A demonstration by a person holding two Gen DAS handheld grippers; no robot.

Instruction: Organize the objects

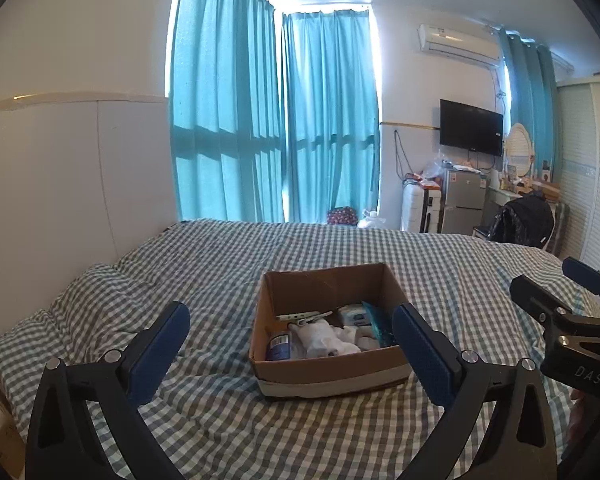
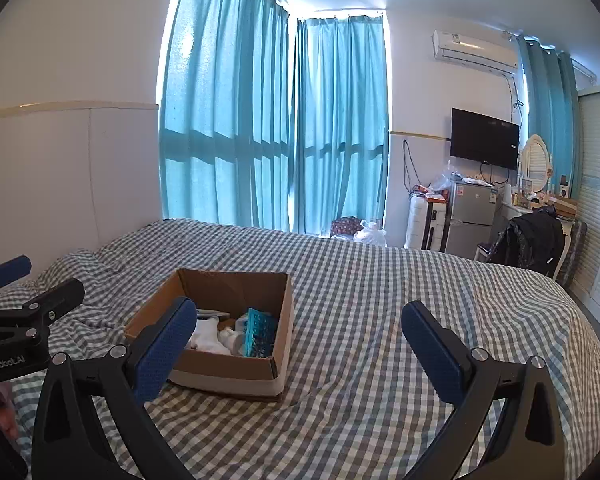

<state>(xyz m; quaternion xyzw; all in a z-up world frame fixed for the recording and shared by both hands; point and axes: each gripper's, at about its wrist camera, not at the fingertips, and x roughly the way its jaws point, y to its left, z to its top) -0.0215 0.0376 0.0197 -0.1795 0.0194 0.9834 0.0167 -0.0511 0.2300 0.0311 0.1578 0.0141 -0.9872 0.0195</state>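
An open cardboard box sits on the checked bed cover. It holds white crumpled cloth, a blue-labelled bottle, a teal packet, a white pack and a white clip-like item. My left gripper is open and empty, hovering in front of the box. In the right wrist view the box lies left of centre. My right gripper is open and empty, to the right of the box. Each gripper shows at the edge of the other's view.
The bed with grey-white checked cover fills the foreground, rumpled at the left by the pillow. Teal curtains, a small fridge, a wall TV and a chair with a dark coat stand beyond.
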